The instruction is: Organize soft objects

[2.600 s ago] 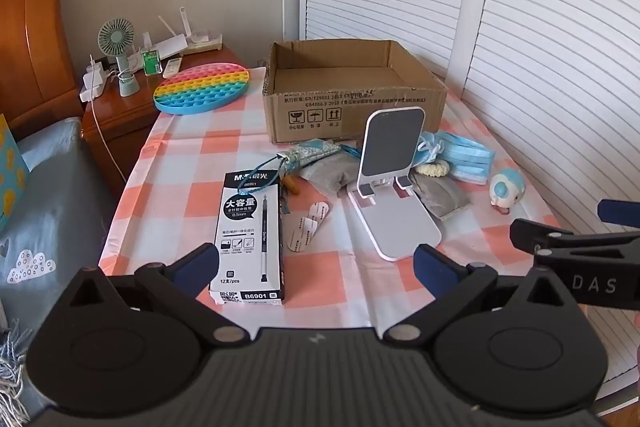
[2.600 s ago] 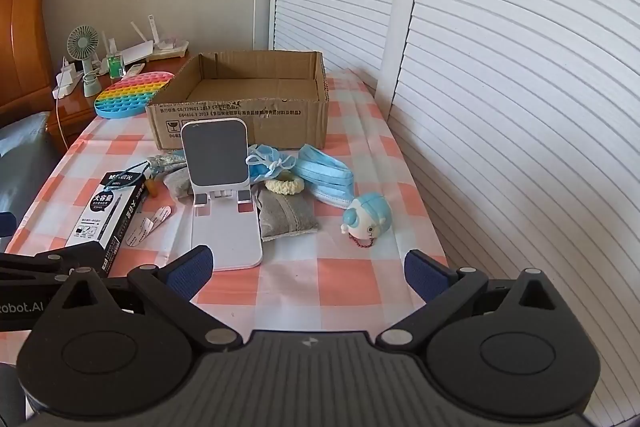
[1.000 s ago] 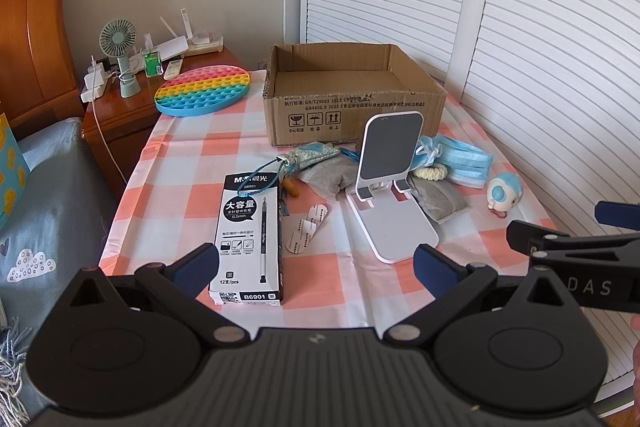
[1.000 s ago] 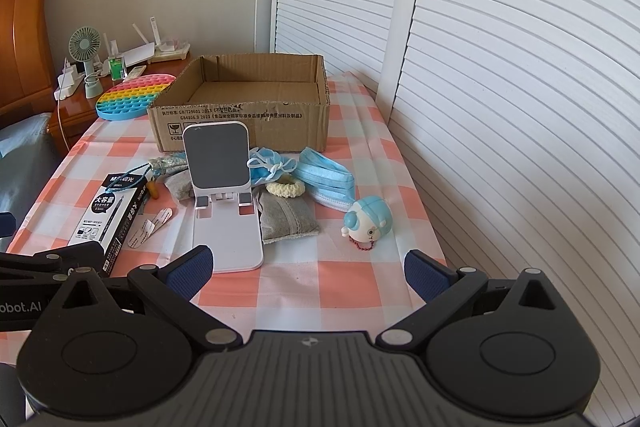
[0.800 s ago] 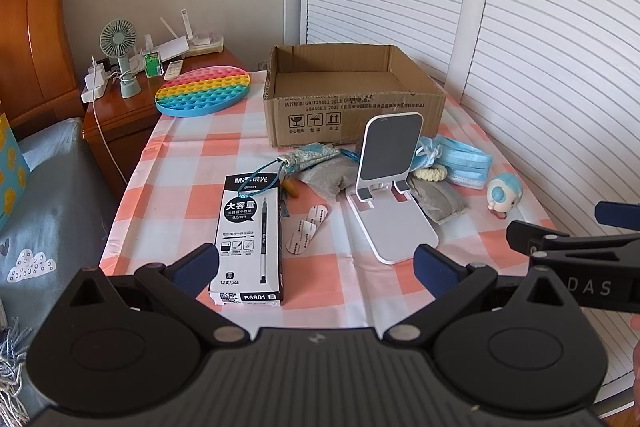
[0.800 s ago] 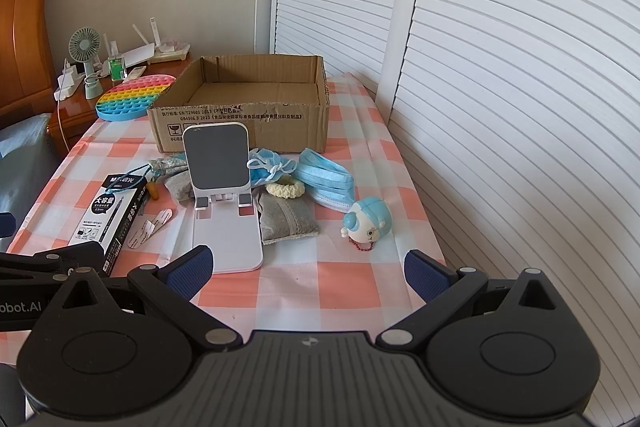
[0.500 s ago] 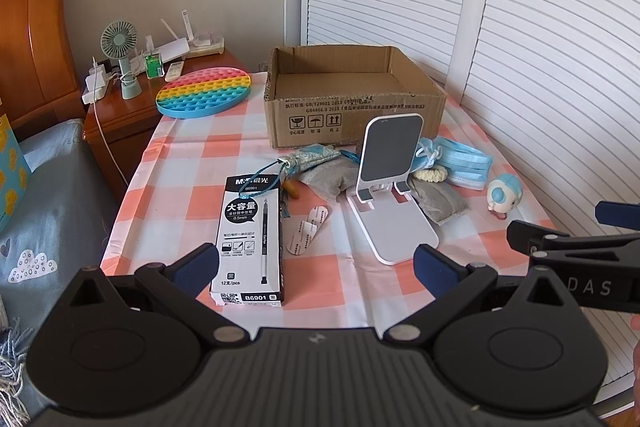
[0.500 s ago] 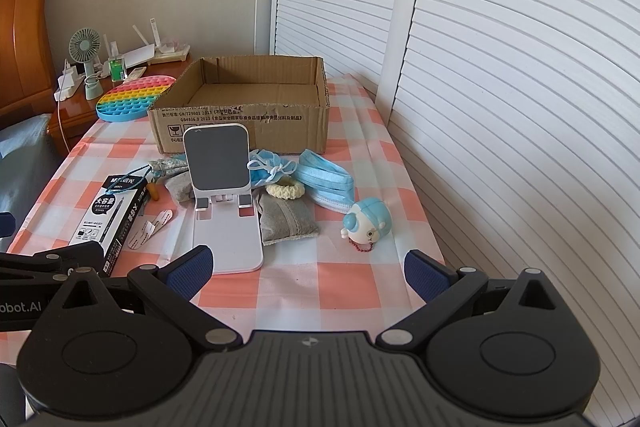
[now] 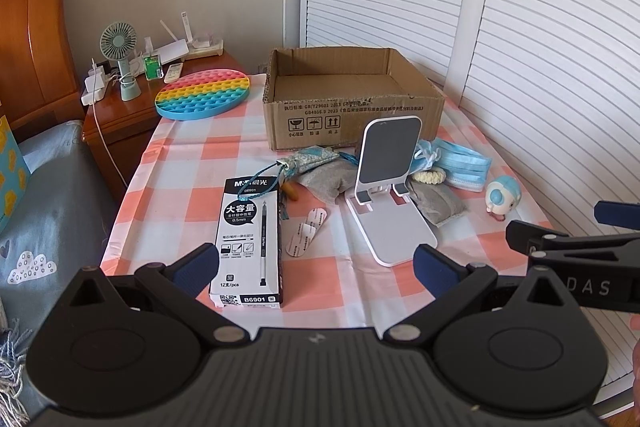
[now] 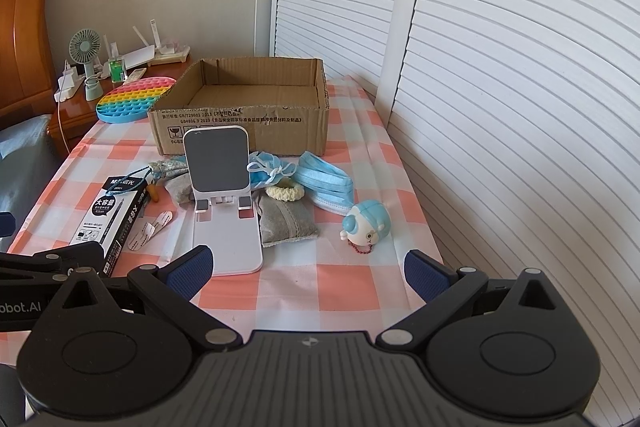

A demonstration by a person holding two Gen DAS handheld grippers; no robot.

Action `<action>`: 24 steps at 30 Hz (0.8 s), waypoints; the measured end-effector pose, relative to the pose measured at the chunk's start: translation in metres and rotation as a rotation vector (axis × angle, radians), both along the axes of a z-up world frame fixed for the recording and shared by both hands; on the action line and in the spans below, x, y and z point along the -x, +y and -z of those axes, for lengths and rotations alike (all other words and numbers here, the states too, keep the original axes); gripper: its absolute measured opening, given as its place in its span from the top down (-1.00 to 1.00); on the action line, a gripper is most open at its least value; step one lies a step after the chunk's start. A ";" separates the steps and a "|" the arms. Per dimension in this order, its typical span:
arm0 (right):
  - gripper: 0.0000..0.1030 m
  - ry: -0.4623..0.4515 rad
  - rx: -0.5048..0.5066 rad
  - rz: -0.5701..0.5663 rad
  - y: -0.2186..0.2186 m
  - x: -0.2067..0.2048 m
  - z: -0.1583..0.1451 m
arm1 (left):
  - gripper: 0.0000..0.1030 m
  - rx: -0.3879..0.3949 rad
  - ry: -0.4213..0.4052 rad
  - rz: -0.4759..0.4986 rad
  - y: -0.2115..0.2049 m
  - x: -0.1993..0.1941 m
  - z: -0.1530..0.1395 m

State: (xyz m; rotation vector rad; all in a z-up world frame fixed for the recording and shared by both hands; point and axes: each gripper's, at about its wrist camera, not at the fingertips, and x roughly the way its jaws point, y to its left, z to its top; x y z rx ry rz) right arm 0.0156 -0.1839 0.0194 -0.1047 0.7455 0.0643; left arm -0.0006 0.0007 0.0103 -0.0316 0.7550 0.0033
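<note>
An empty cardboard box (image 9: 352, 107) (image 10: 240, 123) stands at the back of the checked table. In front of it lie soft things: blue face masks (image 9: 460, 163) (image 10: 324, 181), a cream scrunchie (image 10: 285, 192), grey cloth pouches (image 9: 326, 179) (image 10: 285, 221), a patterned drawstring bag (image 9: 312, 158) and a small blue plush toy (image 9: 502, 197) (image 10: 366, 223). My left gripper (image 9: 316, 265) is open and empty at the table's near edge, over the pen box. My right gripper (image 10: 306, 267) is open and empty, short of the plush toy.
A white phone stand (image 9: 386, 187) (image 10: 222, 195) stands among the soft things. A black-and-white pen box (image 9: 250, 239) and white strips (image 9: 306, 231) lie near left. A rainbow pop-it (image 9: 202, 98) lies back left. A nightstand with a fan (image 9: 120, 65) is beyond; shutter doors on the right.
Both grippers have drawn back and risen very slightly, so the table looks a little farther. Nothing on the table has moved, and both stay open.
</note>
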 end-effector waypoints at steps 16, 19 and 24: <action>-1.00 -0.007 0.005 0.000 -0.001 -0.001 -0.004 | -0.99 0.000 -0.006 0.008 -0.001 -0.002 0.001; -1.00 -0.011 0.006 -0.002 -0.001 -0.002 -0.004 | -0.99 0.000 -0.013 0.022 0.000 -0.004 0.003; -1.00 -0.024 0.007 -0.026 0.001 -0.003 0.000 | -0.99 0.011 -0.041 0.061 0.004 -0.006 0.007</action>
